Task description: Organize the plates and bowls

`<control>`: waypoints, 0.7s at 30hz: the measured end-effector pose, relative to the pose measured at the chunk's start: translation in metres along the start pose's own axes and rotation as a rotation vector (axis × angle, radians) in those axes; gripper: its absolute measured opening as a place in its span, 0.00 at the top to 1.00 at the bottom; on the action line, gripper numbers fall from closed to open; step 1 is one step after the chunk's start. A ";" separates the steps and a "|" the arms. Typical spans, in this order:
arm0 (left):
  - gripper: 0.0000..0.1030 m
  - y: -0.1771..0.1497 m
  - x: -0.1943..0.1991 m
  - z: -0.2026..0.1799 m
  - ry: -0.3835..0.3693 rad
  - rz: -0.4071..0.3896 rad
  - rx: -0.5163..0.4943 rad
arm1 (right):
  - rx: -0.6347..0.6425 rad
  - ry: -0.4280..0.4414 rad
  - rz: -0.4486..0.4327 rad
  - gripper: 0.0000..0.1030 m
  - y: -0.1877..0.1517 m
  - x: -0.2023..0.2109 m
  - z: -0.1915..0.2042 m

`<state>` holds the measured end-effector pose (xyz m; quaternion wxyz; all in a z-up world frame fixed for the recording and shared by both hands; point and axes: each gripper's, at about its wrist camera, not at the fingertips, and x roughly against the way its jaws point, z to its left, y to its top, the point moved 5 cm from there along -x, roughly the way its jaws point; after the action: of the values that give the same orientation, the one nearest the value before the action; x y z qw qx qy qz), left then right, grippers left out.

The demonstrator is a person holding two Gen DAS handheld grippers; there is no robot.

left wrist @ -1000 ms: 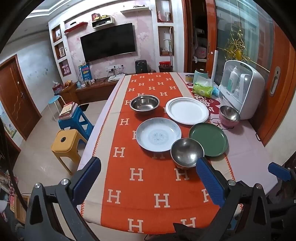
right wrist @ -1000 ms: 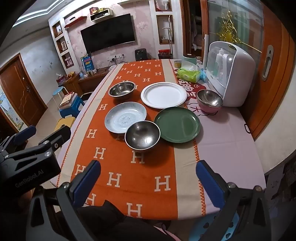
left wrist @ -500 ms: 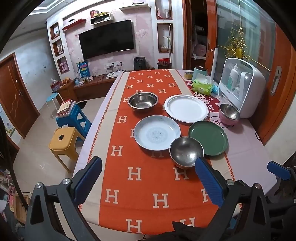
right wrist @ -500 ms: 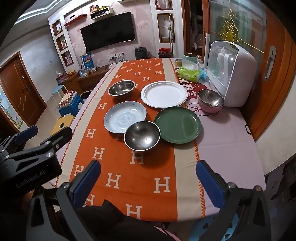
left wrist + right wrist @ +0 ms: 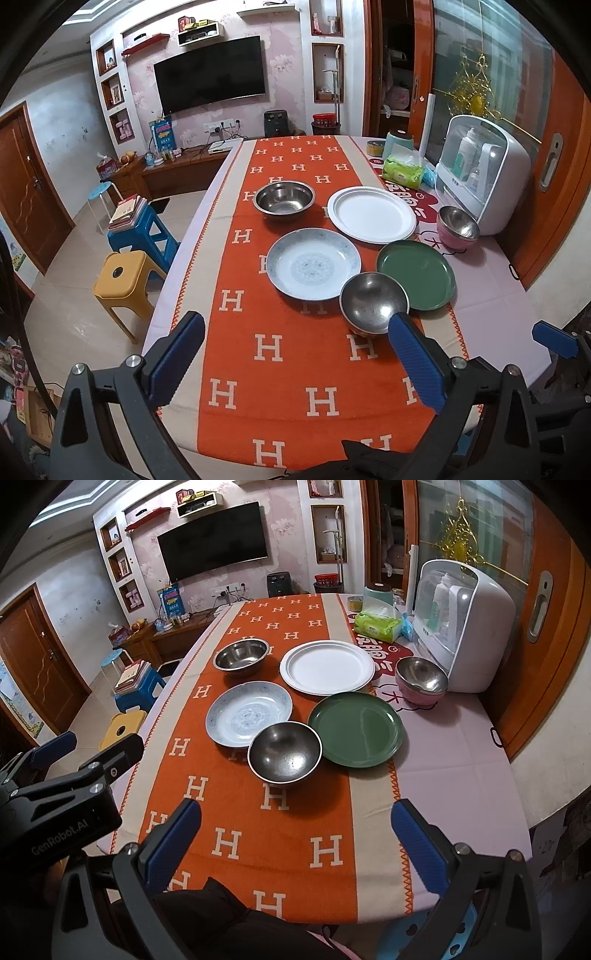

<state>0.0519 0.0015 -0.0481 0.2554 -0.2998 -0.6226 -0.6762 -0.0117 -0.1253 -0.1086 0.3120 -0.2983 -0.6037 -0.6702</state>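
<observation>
On the orange H-patterned runner (image 5: 291,369) lie a white plate (image 5: 371,214), a blue-patterned plate (image 5: 313,267), a green plate (image 5: 415,274), a far steel bowl (image 5: 284,199), a near steel bowl (image 5: 373,301) and a pink-bottomed steel bowl (image 5: 458,226). The right wrist view shows the same set: white plate (image 5: 327,666), patterned plate (image 5: 248,712), green plate (image 5: 355,728), near bowl (image 5: 283,751). My left gripper (image 5: 295,354) hangs open over the table's near end. My right gripper (image 5: 295,834) is open too, holding nothing.
A white countertop sterilizer (image 5: 484,181), a green tissue pack (image 5: 402,173) and a teal canister (image 5: 398,142) stand at the table's right. Blue (image 5: 142,232) and yellow (image 5: 122,278) stools sit on the floor left of the table. The left gripper's body (image 5: 62,808) shows at left.
Both grippers have drifted slightly, so the dishes sit a little differently in each view. Nothing on the table has moved and both stay open.
</observation>
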 end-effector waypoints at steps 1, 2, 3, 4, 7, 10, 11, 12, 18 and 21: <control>0.04 0.000 0.000 0.000 0.000 0.000 0.000 | 0.000 0.002 0.001 0.00 0.001 0.002 0.001; 0.04 0.000 0.000 -0.001 0.000 0.001 -0.001 | 0.000 0.003 0.002 0.00 0.001 0.003 0.001; 0.04 0.000 -0.001 -0.001 -0.002 0.002 -0.002 | -0.001 0.003 0.002 0.00 0.001 0.002 0.002; 0.04 0.000 -0.001 0.000 -0.003 0.003 -0.002 | -0.002 0.001 0.002 0.00 0.004 0.000 0.005; 0.04 0.000 -0.006 0.004 -0.015 0.008 -0.005 | -0.004 -0.001 0.004 0.00 0.004 0.000 0.004; 0.04 0.000 -0.007 0.008 -0.026 0.007 -0.007 | -0.009 -0.006 0.000 0.00 0.001 -0.009 0.005; 0.04 0.000 -0.007 0.010 -0.030 0.006 -0.009 | -0.011 -0.009 -0.002 0.00 0.000 -0.004 0.008; 0.04 0.000 -0.007 0.011 -0.034 0.005 -0.010 | -0.013 -0.012 -0.005 0.00 -0.001 -0.006 0.010; 0.04 -0.003 -0.009 0.024 -0.047 0.004 -0.014 | -0.029 -0.033 -0.019 0.00 -0.003 0.002 0.026; 0.04 -0.005 -0.011 0.030 -0.050 0.010 -0.018 | -0.041 -0.036 -0.032 0.00 -0.006 0.005 0.033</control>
<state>0.0588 0.0319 -0.0577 0.2406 -0.3221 -0.6212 -0.6727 -0.0186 -0.0926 -0.1058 0.2842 -0.3067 -0.6002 -0.6819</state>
